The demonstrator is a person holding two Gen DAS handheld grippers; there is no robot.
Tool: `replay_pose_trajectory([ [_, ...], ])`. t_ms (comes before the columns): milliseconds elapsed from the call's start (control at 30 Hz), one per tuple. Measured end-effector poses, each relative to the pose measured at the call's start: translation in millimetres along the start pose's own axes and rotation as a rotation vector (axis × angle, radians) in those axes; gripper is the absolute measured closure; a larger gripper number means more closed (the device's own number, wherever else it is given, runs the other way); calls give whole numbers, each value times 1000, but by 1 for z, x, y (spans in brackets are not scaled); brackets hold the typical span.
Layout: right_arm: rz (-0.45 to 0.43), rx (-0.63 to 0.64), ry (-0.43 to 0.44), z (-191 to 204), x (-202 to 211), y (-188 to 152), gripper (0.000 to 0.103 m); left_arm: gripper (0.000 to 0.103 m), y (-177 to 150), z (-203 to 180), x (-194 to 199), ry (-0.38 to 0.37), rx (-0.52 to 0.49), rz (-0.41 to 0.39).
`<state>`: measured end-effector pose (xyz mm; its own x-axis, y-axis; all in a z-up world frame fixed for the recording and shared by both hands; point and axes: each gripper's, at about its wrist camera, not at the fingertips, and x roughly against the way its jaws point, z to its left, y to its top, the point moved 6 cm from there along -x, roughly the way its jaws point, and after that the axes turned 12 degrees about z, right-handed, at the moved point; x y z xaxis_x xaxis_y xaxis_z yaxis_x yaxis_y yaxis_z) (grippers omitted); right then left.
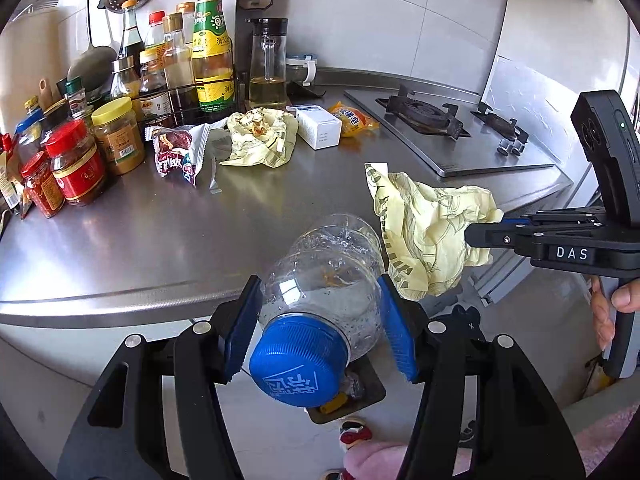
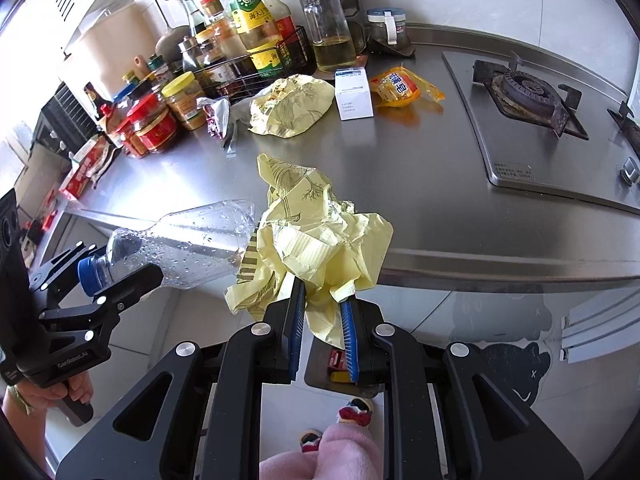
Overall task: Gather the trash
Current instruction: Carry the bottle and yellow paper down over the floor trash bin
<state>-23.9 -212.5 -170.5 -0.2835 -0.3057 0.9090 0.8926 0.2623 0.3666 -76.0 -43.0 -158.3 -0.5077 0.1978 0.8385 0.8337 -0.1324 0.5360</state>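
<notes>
My left gripper (image 1: 318,316) is shut on a clear plastic bottle (image 1: 332,280) with a blue cap, held beyond the counter's front edge above a dark bin (image 1: 372,384) on the floor. My right gripper (image 2: 322,312) is shut on a crumpled yellow wrapper (image 2: 320,240), also held past the counter edge, above the same bin (image 2: 320,368). The bottle (image 2: 192,244) and left gripper (image 2: 120,292) show at left in the right wrist view. The wrapper (image 1: 432,232) and right gripper (image 1: 476,236) show at right in the left wrist view.
On the steel counter (image 1: 200,232) lie another yellow wrapper (image 1: 260,136), a snack packet (image 1: 176,152), a white box (image 1: 320,126) and an orange packet (image 1: 352,118). Sauce jars and bottles (image 1: 120,120) crowd the back left. A gas hob (image 1: 448,128) is at right.
</notes>
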Motion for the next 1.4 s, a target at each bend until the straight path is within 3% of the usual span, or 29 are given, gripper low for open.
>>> replay_pose_trajectory([
  [267,19,-18,3,-4,5,-35,84,48,-30,-24,7,0,-21,19],
  [500,119,-66,-10,-18,-27,-70,84,48,-72,-37,-20,-25,-10,115],
  [700,216,-108,-55,-33,-77,-95,84,48,-110,-35,-69,-41,62,225],
  [1067,374,-235,-55,-67,-192,-118,84,48,-161,-28,-182,-19,170,402],
  [1400,421,-351,-24,-96,-277,-125,84,48,-188,-15,-268,-46,200,482],
])
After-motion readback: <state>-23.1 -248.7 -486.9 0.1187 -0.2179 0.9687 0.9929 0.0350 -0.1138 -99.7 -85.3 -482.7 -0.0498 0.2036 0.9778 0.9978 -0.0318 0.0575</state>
